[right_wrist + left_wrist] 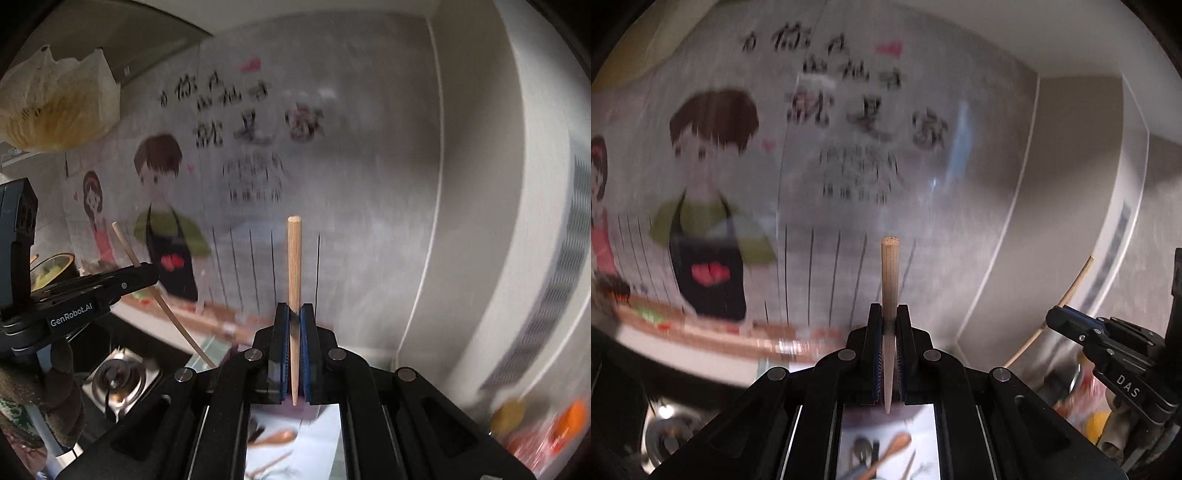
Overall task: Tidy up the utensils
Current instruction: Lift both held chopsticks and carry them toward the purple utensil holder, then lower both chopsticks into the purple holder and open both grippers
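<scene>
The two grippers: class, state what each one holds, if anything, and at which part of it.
Left gripper: a wooden chopstick, clamped toward its thin end. Right gripper: a second chopstick, also clamped toward its thin end, thick end up.

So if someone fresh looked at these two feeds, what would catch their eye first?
Probably the wooden chopstick standing upright, clamped in the left gripper, and its twin chopstick held the same way in the right gripper. Behind both, the blurred cartoon wall sticker of a cook in an apron fills the wall.

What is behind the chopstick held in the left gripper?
Behind the chopstick is a blurred wall sticker showing a cartoon figure in an apron. The strip directly behind it is hidden.
</scene>
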{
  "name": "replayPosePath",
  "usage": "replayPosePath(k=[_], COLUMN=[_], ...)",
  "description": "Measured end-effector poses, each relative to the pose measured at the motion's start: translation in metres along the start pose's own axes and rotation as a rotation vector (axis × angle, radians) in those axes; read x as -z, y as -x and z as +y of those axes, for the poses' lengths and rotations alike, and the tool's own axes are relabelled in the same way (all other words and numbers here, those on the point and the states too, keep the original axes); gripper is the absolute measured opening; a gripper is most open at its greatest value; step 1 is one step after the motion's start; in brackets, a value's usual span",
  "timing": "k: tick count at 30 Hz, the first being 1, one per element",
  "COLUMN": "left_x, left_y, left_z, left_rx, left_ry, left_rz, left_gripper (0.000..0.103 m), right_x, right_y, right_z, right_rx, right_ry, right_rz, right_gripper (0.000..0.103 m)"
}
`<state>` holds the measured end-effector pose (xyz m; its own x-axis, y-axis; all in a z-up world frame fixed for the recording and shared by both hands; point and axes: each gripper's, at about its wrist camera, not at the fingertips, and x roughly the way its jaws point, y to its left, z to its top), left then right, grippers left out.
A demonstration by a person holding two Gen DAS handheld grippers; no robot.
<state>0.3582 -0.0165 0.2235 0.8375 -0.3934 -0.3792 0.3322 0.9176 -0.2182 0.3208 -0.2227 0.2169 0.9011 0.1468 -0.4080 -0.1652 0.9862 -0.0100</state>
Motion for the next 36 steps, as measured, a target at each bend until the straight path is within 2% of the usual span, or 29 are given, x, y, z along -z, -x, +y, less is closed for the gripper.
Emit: replayPosePath(k=[6,10,18,23,27,29,30,31,32,36], left_x=[-0.035,-0.032,0.007,0.045,0.073,0.086,0.09,0.095,0.099,0.105], left_y=[-0.01,-0.029,-0.11,-0.155,-0.183,-0.196,-0.2,-0.202,-0.204,-0.195], left_z=[0.007,0.017,0.039,0.05,0.054,0.057,0.058,0.057,0.058,0.059], left_rx=[-0.021,-0.046,-0.041,-0.036,-0.028,-0.024,-0.022,-0.02,-0.024,-0.028], left_ry=[-0.006,-0.012,-0.01,0.011,0.028,0.034,0.037,0.038,0.036,0.041], left_rz=[-0.069,-0.067,0.093,0.213,0.309,0.367,0.388,0.405,0.416,0.425], left_gripper=[0.007,0.007,0.007,0.007,0.009,0.013,0.021,0.025,0.033,0.041], right_x=[-0.033,-0.027,0.013,0.055,0.093,0.106,0.111,0.116,0.118,0.119], right_y=[-0.017,-0.049,-0.131,-0.181,-0.216,-0.226,-0.231,-0.234,-0.235,-0.219], right_z=[0.003,0.004,-0.003,-0.002,-0.008,-0.013,-0.015,-0.016,-0.016,-0.016], right_rx=[0.003,-0.01,-0.03,-0.064,-0.112,-0.132,-0.146,-0.151,-0.148,-0.118], right_ry=[0.033,0.038,0.004,-0.01,-0.071,-0.103,-0.114,-0.119,-0.116,-0.098], right_rz=[-0.048,-0.022,0.11,0.238,0.363,0.397,0.416,0.433,0.436,0.401], right_gripper=[0.005,0.005,0.005,0.005,0.006,0.011,0.014,0.022,0.029,0.044])
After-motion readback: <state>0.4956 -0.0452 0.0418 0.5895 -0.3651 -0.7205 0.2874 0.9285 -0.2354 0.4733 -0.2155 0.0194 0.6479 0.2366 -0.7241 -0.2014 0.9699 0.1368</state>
